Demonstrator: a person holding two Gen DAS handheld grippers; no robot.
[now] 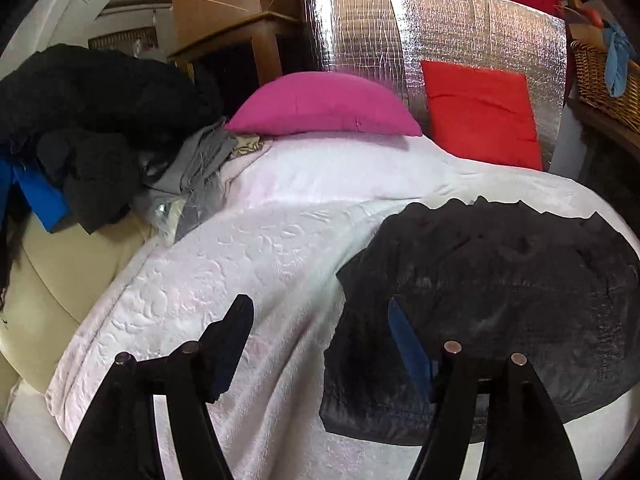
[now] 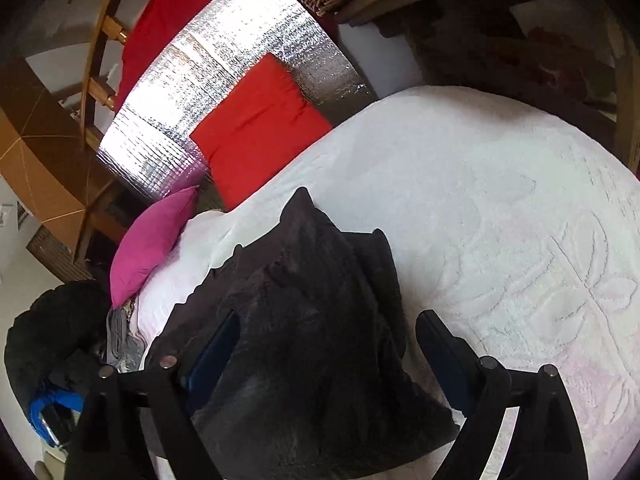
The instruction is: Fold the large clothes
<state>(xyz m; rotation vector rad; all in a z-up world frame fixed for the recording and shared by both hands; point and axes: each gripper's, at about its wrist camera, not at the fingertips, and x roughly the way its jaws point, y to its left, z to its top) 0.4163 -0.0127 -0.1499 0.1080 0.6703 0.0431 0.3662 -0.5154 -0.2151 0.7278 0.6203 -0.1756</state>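
Observation:
A dark grey fleece garment lies folded on the white bedspread. My left gripper is open above the bed, its right finger over the garment's left edge, its left finger over bare bedspread. In the right wrist view the same garment lies bunched between the jaws of my right gripper. Those jaws stand wide apart and do not grip the cloth.
A pink pillow and a red pillow lean at the head of the bed against a silver foil panel. A pile of dark and grey clothes sits at the left. A wicker basket stands right.

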